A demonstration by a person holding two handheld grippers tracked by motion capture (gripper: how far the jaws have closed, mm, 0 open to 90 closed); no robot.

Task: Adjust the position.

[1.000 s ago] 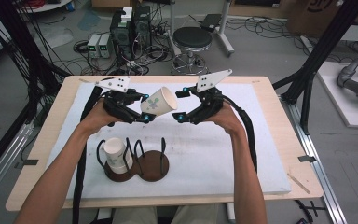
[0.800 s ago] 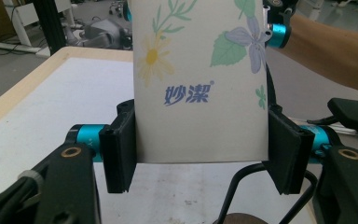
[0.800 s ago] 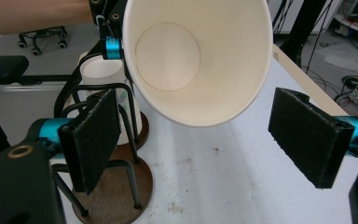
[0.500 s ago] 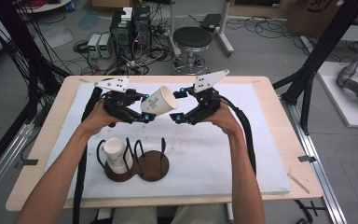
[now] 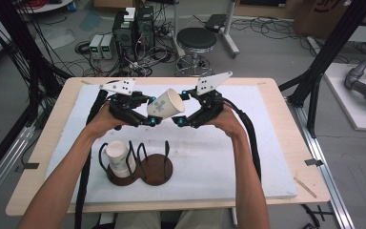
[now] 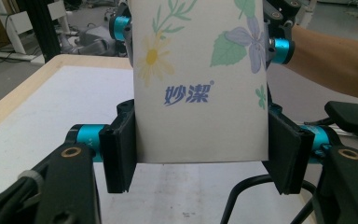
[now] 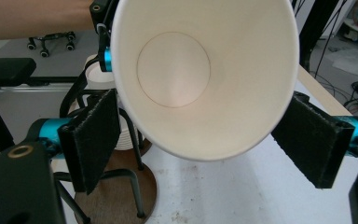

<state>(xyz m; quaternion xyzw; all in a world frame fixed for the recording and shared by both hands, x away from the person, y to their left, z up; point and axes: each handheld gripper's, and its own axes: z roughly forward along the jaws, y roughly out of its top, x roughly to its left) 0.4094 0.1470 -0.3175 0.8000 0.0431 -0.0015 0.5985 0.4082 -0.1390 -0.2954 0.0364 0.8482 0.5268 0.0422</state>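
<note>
Left gripper clamps paper cup base; right gripper jaws wide apart at its rim — above white surface, cluttered lab floor beyond.

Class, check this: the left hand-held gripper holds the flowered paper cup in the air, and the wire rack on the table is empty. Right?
Not quite. The left hand-held gripper does hold the paper cup in the air, but the wire rack is not empty: the high view shows a second cup standing in its left holder.

Black stool on cable-strewn floor
</note>
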